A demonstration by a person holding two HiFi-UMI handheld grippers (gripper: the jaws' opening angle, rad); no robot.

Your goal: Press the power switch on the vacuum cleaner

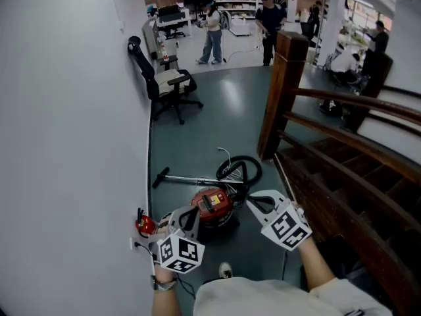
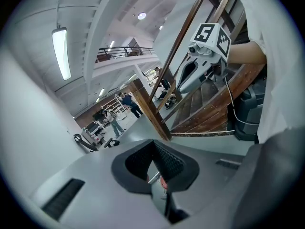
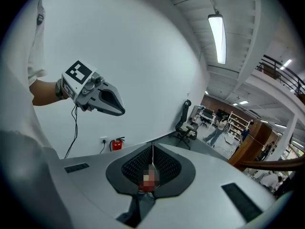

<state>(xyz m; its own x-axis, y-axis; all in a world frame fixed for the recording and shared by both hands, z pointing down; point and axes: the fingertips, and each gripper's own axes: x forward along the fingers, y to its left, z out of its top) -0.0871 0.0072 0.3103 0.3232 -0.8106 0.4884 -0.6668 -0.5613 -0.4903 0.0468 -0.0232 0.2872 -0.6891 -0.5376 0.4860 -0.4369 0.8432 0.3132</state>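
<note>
Vacuum cleaner [image 1: 214, 206] lies between left gripper [image 1: 186, 214] and right gripper [image 1: 250, 203]; both closed, empty.

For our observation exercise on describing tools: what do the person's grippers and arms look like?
Both the left gripper and right gripper are pale grey tapering shells with black textured jaw pads. Each carries a white cube with black square markers. A black cable hangs from the left one. The person wears a white short-sleeved top.
</note>
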